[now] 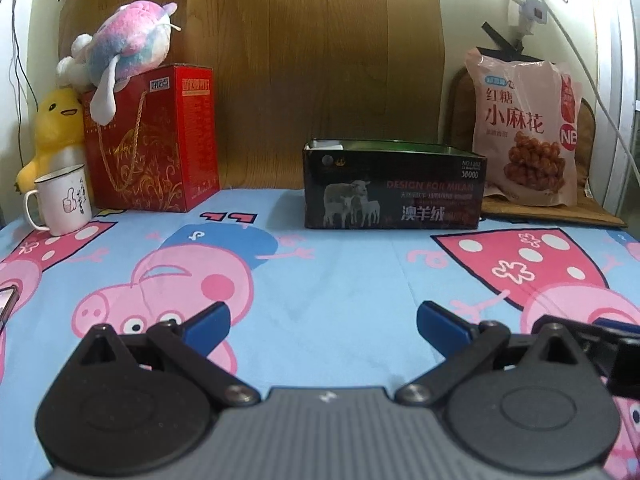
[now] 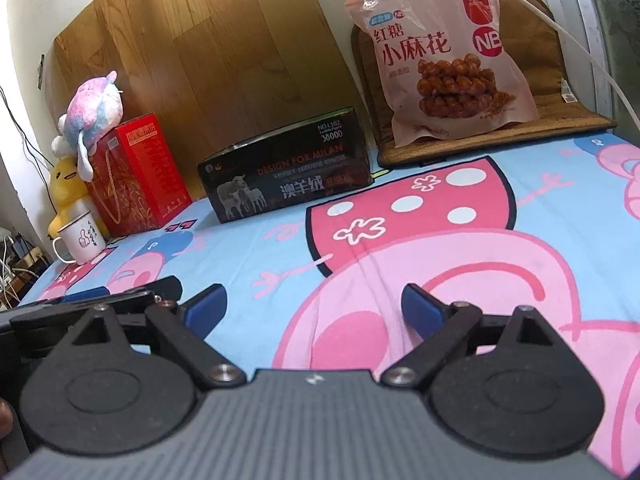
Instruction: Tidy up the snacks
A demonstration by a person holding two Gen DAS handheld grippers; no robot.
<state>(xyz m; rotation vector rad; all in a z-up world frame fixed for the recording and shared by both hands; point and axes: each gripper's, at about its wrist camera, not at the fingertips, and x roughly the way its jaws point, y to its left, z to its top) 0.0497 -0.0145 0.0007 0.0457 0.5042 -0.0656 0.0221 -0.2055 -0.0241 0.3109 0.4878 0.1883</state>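
Observation:
A pink snack bag (image 1: 524, 128) with twisted pastries printed on it leans upright at the back right on a brown mat (image 1: 592, 208); it also shows in the right wrist view (image 2: 444, 60). An open black box (image 1: 394, 186) printed with sheep stands in the back middle, also in the right wrist view (image 2: 286, 170). My left gripper (image 1: 322, 326) is open and empty, low over the cartoon cloth. My right gripper (image 2: 314, 310) is open and empty, beside the left gripper (image 2: 104, 300), well short of the bag.
A red gift box (image 1: 154, 140) stands at the back left with a pink plush toy (image 1: 120, 50) on top and a yellow plush duck (image 1: 52, 128) beside it. A white mug (image 1: 62, 200) stands in front. Wooden panel (image 1: 300, 60) behind. White cables (image 1: 580, 60) hang at right.

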